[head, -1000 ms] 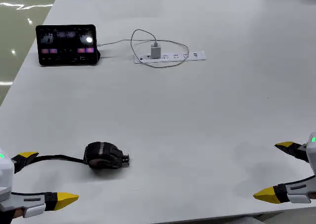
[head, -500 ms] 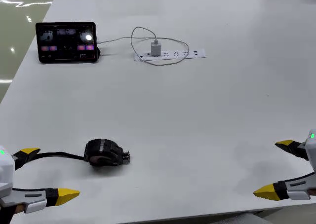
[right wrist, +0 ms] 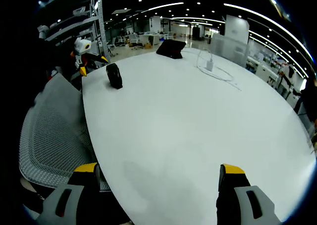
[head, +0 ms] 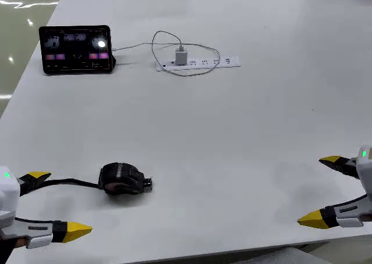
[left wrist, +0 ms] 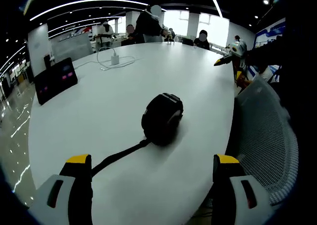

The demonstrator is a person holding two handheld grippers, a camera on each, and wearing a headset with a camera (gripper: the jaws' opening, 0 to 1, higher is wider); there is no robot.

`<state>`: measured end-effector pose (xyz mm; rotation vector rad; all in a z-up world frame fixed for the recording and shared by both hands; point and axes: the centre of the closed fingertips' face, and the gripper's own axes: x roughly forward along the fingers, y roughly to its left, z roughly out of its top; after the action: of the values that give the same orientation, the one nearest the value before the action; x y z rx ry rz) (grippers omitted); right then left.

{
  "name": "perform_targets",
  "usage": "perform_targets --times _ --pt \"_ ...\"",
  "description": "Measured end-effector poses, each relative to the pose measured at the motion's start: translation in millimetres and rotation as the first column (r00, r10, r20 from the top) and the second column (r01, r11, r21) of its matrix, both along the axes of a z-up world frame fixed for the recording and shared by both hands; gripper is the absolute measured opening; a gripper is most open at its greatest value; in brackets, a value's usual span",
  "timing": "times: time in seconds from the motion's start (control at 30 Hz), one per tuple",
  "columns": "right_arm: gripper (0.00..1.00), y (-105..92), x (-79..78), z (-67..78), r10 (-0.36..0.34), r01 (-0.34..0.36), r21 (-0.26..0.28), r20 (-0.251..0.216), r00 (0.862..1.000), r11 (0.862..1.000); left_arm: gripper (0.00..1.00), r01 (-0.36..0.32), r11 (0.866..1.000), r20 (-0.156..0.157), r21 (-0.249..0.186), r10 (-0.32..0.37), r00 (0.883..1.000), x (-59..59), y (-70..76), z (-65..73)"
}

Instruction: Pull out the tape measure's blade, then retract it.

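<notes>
A black tape measure (head: 120,179) lies on the white table (head: 221,130) near its front left, with a black strap (head: 70,184) trailing left. No blade is drawn out that I can see. My left gripper (head: 58,204) stands open at the table's front left corner, its yellow-tipped fingers to either side of the strap's end. In the left gripper view the tape measure (left wrist: 162,118) sits ahead of the open left gripper (left wrist: 151,165), apart from it. My right gripper (head: 324,189) is open at the front right, far from the tape measure (right wrist: 114,76), with nothing between its fingers.
A tablet (head: 75,49) with a lit screen stands at the back left. A white power strip (head: 197,63) with a charger (head: 181,57) and looped cable lies behind the middle. A grey mesh chair (right wrist: 52,136) is below the table's front edge. People are at the far side (left wrist: 151,24).
The head camera has shifted slightly. The left gripper has moved a little nearer the strap; the tape measure has not moved.
</notes>
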<state>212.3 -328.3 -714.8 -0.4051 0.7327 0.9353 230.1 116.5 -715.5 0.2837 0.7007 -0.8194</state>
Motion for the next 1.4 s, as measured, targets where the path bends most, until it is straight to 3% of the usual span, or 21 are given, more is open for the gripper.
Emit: perform_targets --times 0.03,0.1,0.17,0.23,0.53,0.6,0.7,0.77,1.03,1.4 --pt "0.99 3.6 1.0 2.0 0.016 -0.017 0.013 0.011 1.0 1.0 0.99 0.013 1.0 0.008 0.011 -0.013 1.0 1.3 0.0 0.1" --pt "0.99 6.6 1.6 3.6 0.024 -0.024 0.017 -0.003 1.0 1.0 0.99 0.041 0.997 0.048 0.072 -0.044 0.998 7.5 4.3 -0.7" --pt "0.99 8.6 4.7 4.6 0.029 -0.029 0.013 -0.008 1.0 0.999 0.99 0.052 0.997 0.035 0.062 -0.054 0.998 7.9 0.6 -0.6" --pt "0.99 9.9 8.8 6.5 0.033 -0.033 0.01 -0.002 0.999 0.999 0.99 0.07 0.995 0.049 0.074 -0.074 0.996 10.5 -1.2 1.4" --pt "0.99 24.0 19.2 13.2 0.068 -0.068 0.015 0.014 0.998 0.998 0.99 0.104 0.992 0.042 0.068 -0.107 0.993 23.3 -12.3 4.3" --pt "0.99 27.9 20.4 11.9 0.076 -0.076 0.013 0.007 0.997 0.997 0.99 0.095 0.995 0.037 0.029 -0.096 0.995 27.6 -19.6 7.2" --pt "0.99 33.0 23.5 11.0 0.071 -0.071 0.01 -0.005 0.997 0.997 0.99 0.149 0.986 0.038 0.076 -0.152 0.988 27.8 -23.5 4.6" --pt "0.99 35.9 25.7 11.7 0.079 -0.079 0.002 0.002 0.997 0.997 0.99 0.172 0.982 0.029 0.076 -0.175 0.984 27.3 -28.9 2.9" --pt "0.99 46.4 28.6 14.1 0.116 -0.116 -0.016 0.01 0.993 0.993 0.99 0.275 0.947 0.02 0.167 -0.282 0.959 29.6 -35.6 -3.4" --pt "0.99 61.9 32.8 12.2 0.16 -0.159 -0.026 0.018 0.987 0.987 0.99 0.336 0.929 0.002 0.154 -0.34 0.94 36.5 -49.4 -0.1"
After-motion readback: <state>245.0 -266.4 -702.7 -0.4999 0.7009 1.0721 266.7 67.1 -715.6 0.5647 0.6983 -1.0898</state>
